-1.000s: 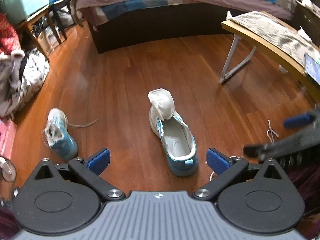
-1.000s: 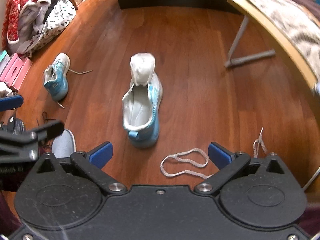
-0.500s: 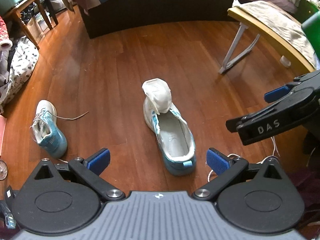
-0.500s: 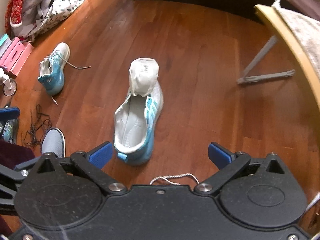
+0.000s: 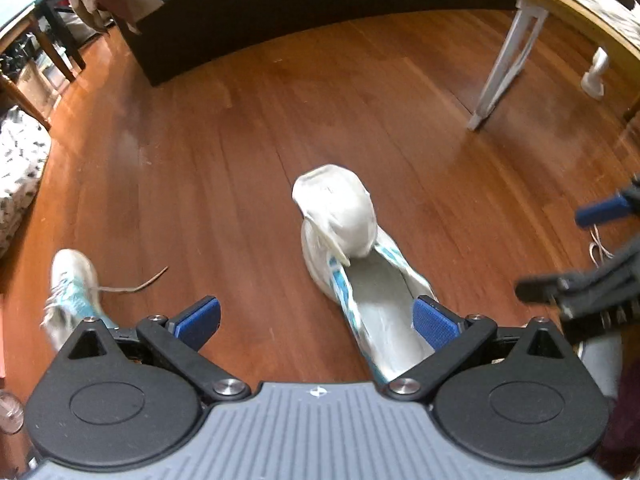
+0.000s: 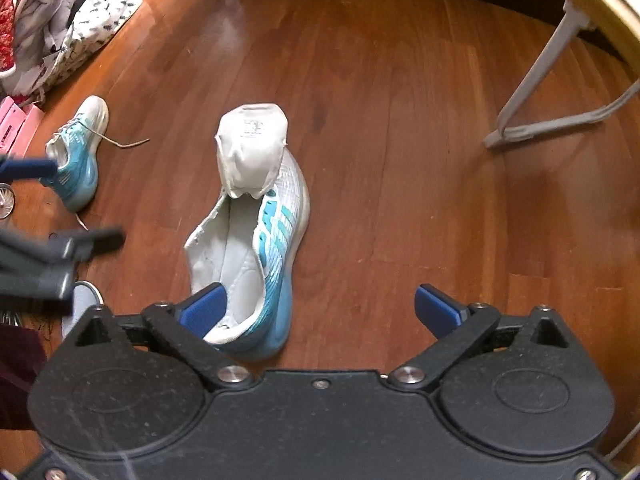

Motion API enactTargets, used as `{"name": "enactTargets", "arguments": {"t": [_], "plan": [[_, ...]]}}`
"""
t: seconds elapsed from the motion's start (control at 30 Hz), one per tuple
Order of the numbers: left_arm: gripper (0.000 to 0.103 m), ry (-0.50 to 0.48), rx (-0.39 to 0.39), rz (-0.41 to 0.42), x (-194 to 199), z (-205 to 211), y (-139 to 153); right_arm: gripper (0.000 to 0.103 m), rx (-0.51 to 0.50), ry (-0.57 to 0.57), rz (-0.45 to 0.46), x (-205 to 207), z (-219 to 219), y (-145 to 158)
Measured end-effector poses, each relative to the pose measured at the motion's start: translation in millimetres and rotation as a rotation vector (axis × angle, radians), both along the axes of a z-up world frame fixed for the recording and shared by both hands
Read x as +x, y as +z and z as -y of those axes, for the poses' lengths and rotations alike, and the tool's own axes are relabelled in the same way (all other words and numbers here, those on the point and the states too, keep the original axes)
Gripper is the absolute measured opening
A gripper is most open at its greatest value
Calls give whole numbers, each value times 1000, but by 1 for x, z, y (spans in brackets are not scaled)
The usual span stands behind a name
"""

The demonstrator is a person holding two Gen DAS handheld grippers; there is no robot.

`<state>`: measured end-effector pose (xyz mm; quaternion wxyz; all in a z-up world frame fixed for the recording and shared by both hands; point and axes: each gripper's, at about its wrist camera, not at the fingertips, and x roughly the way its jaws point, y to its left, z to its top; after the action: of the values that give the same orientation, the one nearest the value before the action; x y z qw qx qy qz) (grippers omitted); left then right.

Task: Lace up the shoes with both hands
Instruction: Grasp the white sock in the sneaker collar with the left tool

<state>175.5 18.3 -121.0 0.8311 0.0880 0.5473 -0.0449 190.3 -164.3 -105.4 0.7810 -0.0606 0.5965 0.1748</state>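
Only a blurred, unreadable tongue label marks the unlaced shoe (image 6: 256,248); both grippers' jaws spread wide, empty.

The unlaced shoe (image 6: 256,240) is white with turquoise stripes fading to solid light blue at the heel; its lining and raised tongue (image 6: 252,148) are off-white. It lies on a reddish-brown wooden floor (image 6: 400,120). Left of it, the second shoe (image 6: 78,156) shows the same white and turquoise. Both grippers carry blue pads (image 6: 436,308) on black fingers. Farther left of the unlaced shoe, a white cloth (image 6: 96,24) bears dark specks.
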Motion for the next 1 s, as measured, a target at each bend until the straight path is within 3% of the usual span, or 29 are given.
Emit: {"name": "enactTargets", "arguments": {"t": [0.27,0.37,0.5,0.7,0.83,1.0], "plan": [[103,11,-17,-37,36,-8,-42,89,-35,23,-29,1,-5,-40],[103,19,-21,-41,45,-8,-53,78,-24,30,-27,6,-9,-47],[103,36,-45,-50,56,-12,-69,74,-14,58,-7,11,-19,-55],[102,51,-78,-39,72,-18,-84,45,8,117,-22,14,-33,-73],[101,51,-117,-30,81,-20,-91,40,4,123,-20,15,-36,-84],[90,53,-188,-27,92,-25,-100,39,-5,102,-17,19,-38,-94]]}}
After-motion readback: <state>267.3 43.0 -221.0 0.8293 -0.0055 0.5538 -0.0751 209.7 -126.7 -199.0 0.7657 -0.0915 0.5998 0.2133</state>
